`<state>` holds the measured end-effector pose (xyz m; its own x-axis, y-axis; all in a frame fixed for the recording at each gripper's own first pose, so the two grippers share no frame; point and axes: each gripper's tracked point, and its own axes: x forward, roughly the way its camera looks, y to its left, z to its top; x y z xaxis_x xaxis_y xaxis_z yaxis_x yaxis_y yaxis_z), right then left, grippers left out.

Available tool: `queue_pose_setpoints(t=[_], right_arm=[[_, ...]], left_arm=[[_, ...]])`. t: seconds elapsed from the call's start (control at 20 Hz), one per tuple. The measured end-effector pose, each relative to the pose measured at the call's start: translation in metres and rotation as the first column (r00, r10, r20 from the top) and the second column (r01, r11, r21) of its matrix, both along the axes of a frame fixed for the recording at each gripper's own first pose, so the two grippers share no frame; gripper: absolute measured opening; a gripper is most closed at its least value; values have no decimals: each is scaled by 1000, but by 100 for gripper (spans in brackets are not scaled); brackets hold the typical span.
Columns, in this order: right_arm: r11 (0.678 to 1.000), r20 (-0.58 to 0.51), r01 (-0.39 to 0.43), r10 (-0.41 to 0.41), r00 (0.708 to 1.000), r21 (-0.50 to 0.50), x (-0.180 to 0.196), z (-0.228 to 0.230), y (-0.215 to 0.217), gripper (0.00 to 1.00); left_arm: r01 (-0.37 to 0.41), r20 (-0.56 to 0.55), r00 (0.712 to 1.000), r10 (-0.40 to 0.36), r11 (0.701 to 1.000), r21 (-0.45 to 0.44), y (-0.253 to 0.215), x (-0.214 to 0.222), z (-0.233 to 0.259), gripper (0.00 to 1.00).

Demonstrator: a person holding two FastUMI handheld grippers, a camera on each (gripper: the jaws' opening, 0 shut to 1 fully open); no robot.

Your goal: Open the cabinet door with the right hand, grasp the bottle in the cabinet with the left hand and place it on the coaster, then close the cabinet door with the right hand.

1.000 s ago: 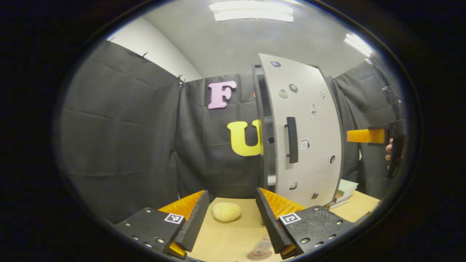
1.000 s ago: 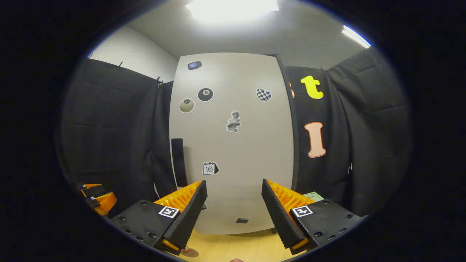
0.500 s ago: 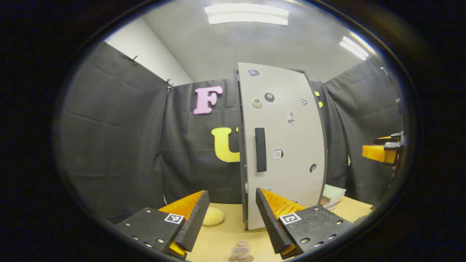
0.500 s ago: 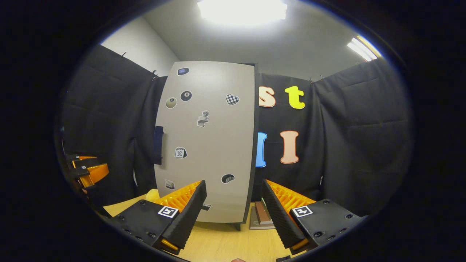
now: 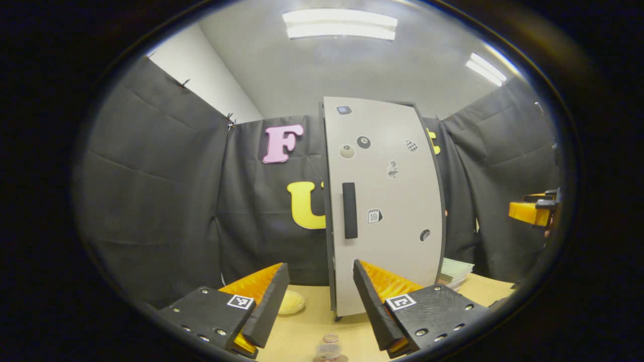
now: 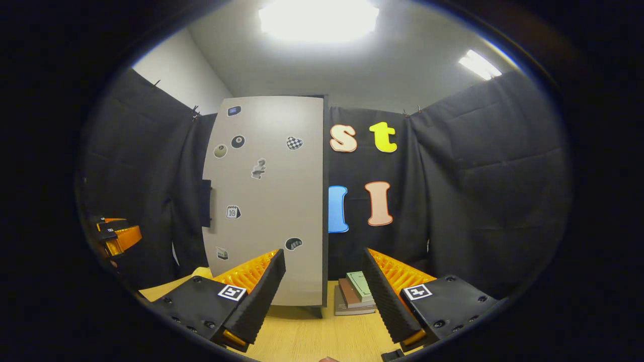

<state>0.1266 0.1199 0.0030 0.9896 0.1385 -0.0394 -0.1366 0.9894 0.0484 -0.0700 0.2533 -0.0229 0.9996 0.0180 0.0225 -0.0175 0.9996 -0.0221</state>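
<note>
two claws stand open and hold nothing. in the left gripper view the left claw (image 5: 317, 306) hangs above the tabletop (image 5: 307, 332), and the bottle (image 5: 328, 347) stands upright on the coaster low between its fingers. the cabinet door (image 5: 387, 201) looks shut, its dark handle (image 5: 349, 210) on the left edge. in the right gripper view the right claw (image 6: 322, 296) faces that door (image 6: 266, 201), well apart from it, with a stack of books (image 6: 354, 296) beside the cabinet's foot

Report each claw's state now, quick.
Left claw: open, holding nothing.
Right claw: open, holding nothing.
</note>
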Motion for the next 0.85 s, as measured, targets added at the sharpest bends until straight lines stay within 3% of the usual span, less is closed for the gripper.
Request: queue_pose_setpoints(t=[0.8,0.85], right_arm=[[1000,25,13,-12,1000,-3,2,6,5,97],[1000,27,11,-11,1000,-4,1,7,7,93]], left_arm=[[-11,-10,1000,11,1000,-5,8,11,-9,77],[-10,-8,1000,10,1000,-4,8,11,-10,77]])
